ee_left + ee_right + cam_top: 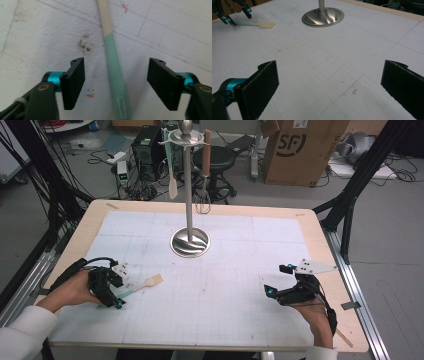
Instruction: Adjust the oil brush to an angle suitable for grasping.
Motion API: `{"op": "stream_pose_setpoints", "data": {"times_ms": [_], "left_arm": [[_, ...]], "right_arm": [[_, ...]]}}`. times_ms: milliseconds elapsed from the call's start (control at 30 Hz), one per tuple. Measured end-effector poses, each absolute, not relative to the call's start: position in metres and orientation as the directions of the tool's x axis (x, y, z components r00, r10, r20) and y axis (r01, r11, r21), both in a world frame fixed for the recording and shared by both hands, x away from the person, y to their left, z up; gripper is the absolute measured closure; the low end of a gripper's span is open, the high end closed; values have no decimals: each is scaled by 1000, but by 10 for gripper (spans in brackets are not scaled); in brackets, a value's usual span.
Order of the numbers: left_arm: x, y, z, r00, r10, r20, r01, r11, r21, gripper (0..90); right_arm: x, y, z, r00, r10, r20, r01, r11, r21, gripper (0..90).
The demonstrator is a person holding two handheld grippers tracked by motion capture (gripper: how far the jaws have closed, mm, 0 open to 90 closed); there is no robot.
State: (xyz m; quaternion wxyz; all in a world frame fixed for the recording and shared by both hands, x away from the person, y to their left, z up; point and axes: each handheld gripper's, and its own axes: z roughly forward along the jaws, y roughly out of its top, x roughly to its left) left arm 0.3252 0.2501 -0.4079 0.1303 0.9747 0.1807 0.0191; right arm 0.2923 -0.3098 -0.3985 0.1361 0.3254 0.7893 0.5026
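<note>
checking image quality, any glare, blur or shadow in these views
High view: soft, even light, glare on the metal stand base. Left gripper view: spatula handle sharp, a faint shadow beside it. Right gripper view: its black pads blurred, the far mat clearer.

My table (327, 270) is a light wooden top under a white gridded mat (225, 295), on which lie a green-handled spatula (142, 285) at my left and the steel rack's round base (190, 242) toward the far middle.
</note>
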Motion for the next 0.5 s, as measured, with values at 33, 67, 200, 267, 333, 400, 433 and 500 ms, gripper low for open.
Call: {"op": "stream_pose_setpoints", "data": {"times_ms": [33, 67, 200, 267, 333, 400, 433, 500], "left_arm": [[325, 250, -408, 933, 361, -12, 351, -898, 265, 360], [325, 250, -409, 932, 361, -14, 352, -898, 265, 387], [326, 249, -410, 937, 349, -24, 344, -908, 238, 476], [325, 249, -411, 936, 352, -30, 348, -907, 237, 525], [325, 248, -411, 936, 350, -27, 346, -910, 226, 571], [325, 248, -412, 930, 366, -26, 361, -903, 231, 614], [326, 249, -411, 932, 361, -24, 357, -907, 226, 643], [325, 248, -411, 931, 364, -22, 359, -907, 221, 678]], "right_arm": [[292, -310, -399, -751, 651, 112, 376, 283, 882, 0], [292, -310, -398, -751, 651, 111, 376, 283, 883, 0], [292, -310, -398, -751, 651, 111, 375, 282, 883, 0], [292, -310, -398, -751, 651, 111, 376, 282, 883, 0], [292, -309, -398, -750, 652, 111, 376, 283, 882, 0], [292, -309, -398, -751, 651, 111, 376, 284, 882, 0], [292, -309, -398, -750, 652, 111, 376, 282, 882, 0], [292, -310, -398, -751, 651, 112, 376, 282, 883, 0]]}}
